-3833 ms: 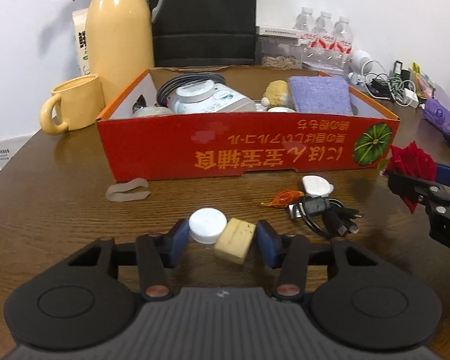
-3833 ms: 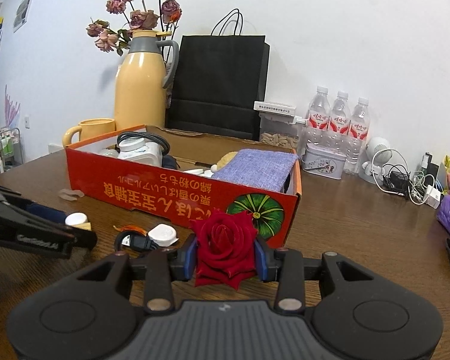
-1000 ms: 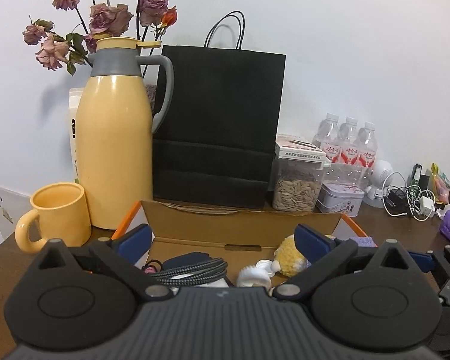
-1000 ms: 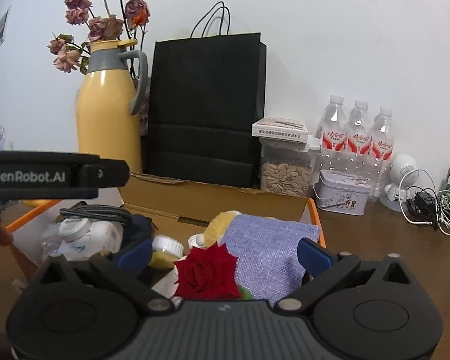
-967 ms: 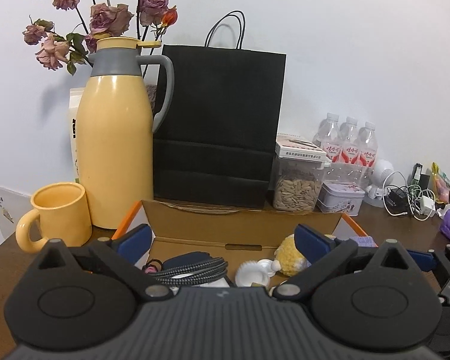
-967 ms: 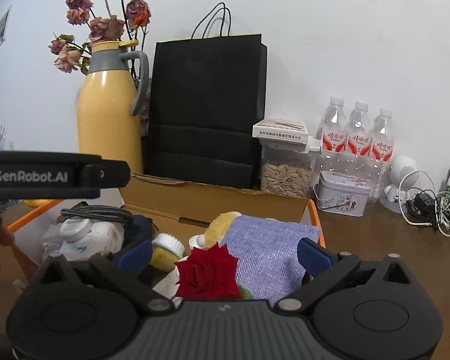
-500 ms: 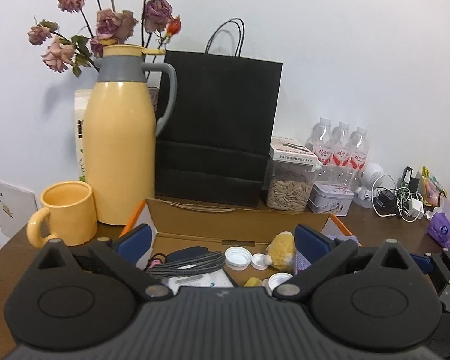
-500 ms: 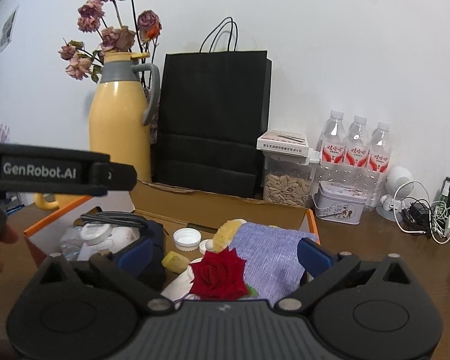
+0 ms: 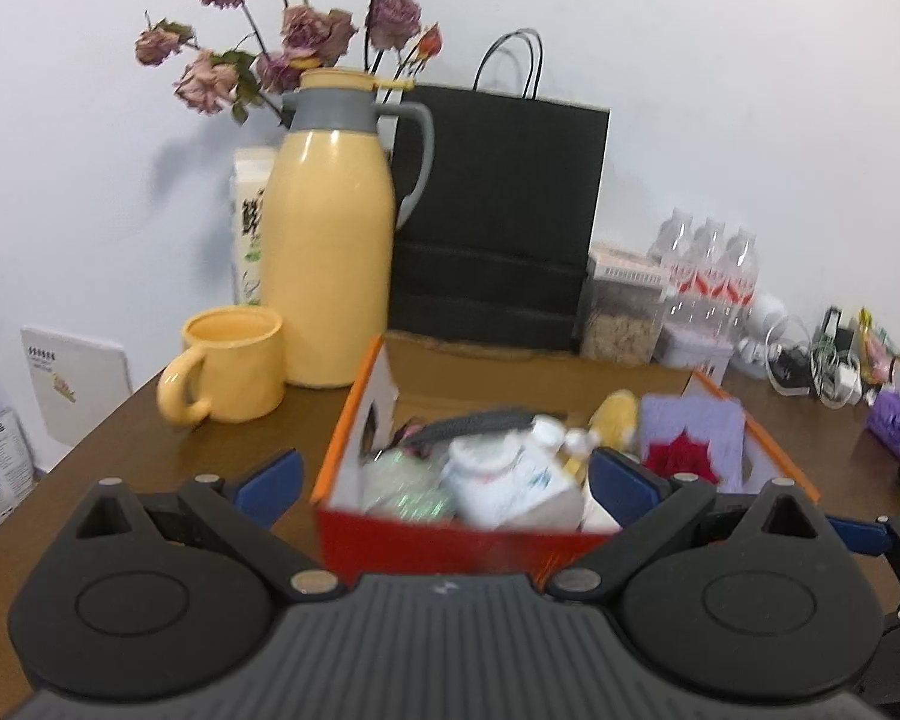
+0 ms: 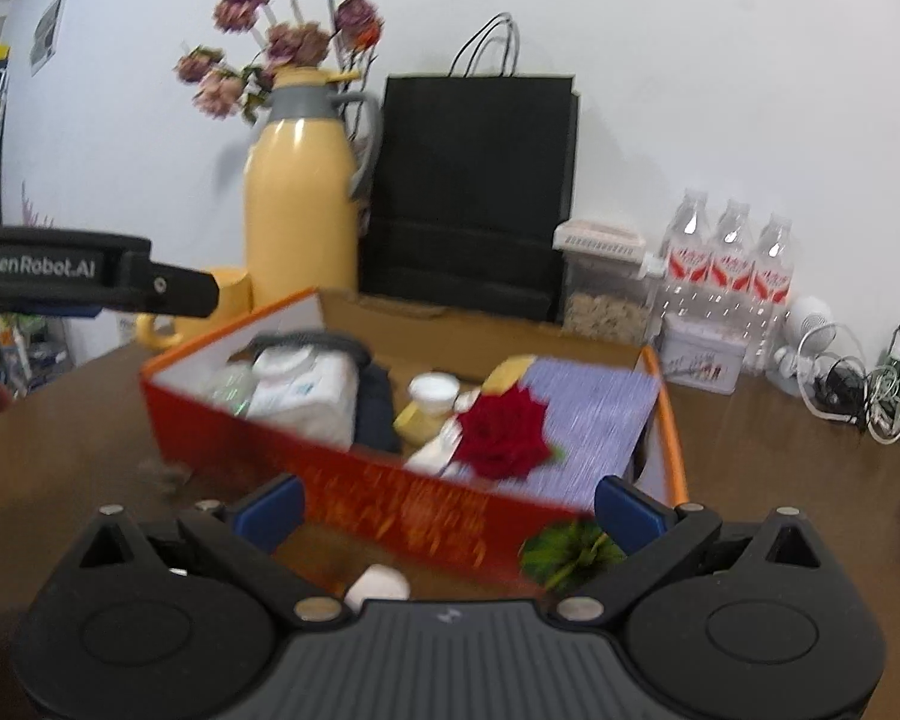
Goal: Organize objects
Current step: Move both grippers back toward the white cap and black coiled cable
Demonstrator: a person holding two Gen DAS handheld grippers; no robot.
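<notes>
Red rose (image 10: pixel 501 432) lies atop purple cloth (image 10: pixel 594 414) inside red cardboard box (image 10: pixel 390 504); both grippers (image 9: pixel 444 480) (image 10: pixel 447 507) spread empty; contents blurred.

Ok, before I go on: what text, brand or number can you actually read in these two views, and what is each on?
"GenRobot.AI": white letters on the side of the left gripper, seen in the right wrist view.
Red box front: orange print, motion-blurred, unreadable.
White carton behind the yellow flask: dark characters, too blurred to read.
Water bottles: red labels, too small.
White card at the wall: marks, illegible.
</notes>
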